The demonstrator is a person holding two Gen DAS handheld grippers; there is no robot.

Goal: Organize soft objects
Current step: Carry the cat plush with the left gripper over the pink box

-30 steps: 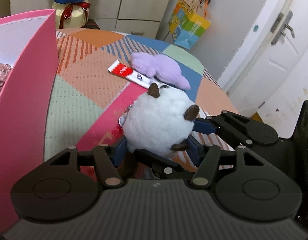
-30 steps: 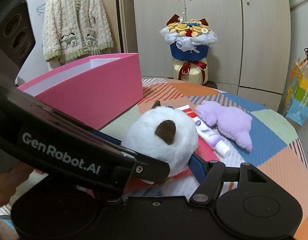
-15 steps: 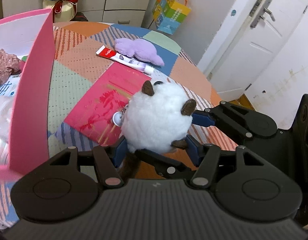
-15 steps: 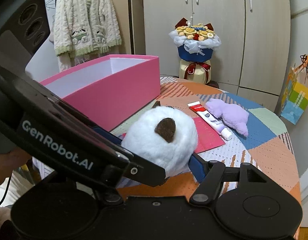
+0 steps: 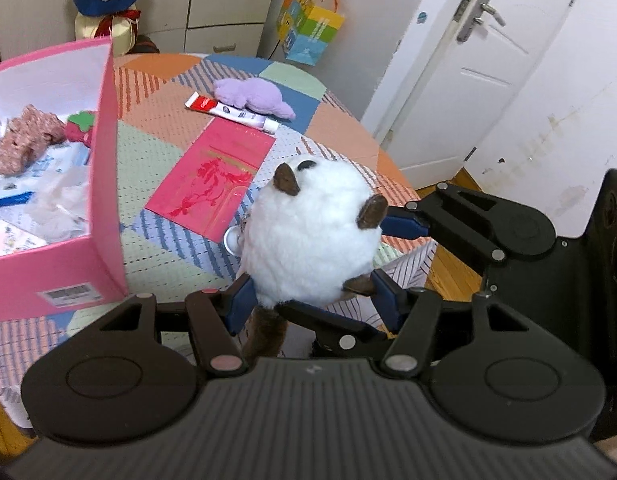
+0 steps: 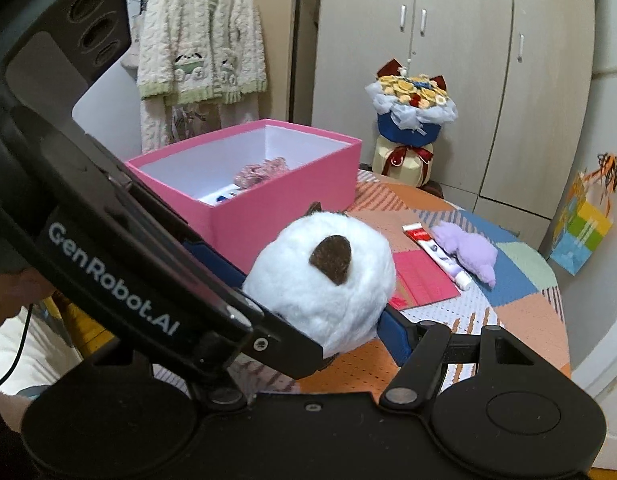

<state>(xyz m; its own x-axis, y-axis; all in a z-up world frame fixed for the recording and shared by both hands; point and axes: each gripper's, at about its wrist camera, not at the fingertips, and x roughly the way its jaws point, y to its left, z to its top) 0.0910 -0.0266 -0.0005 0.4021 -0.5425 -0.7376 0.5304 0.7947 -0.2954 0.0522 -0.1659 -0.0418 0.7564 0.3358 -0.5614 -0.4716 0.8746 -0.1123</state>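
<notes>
Left wrist view: the white plush ball sits higher above the table than a second ago, and the pink box, then only a wall at the edge, now shows its inside. The left gripper clamps the plush between its blue pads, while the right gripper reaches in from the right, one blue finger pressing the toy's side. The plush's brown lower part is half hidden behind the linkage. Inside the box lie a pink knitted piece and blurred packets. On the patchwork tablecloth lie a red envelope, a toothpaste tube and, touching it, a purple plush. A white door stands beyond.

Right wrist view: the box interior is newly visible. The right gripper's fingers close on the white plush, though the left gripper's body covers the near finger. A flower bouquet, a wardrobe and a hanging knit cardigan stand behind the table.
</notes>
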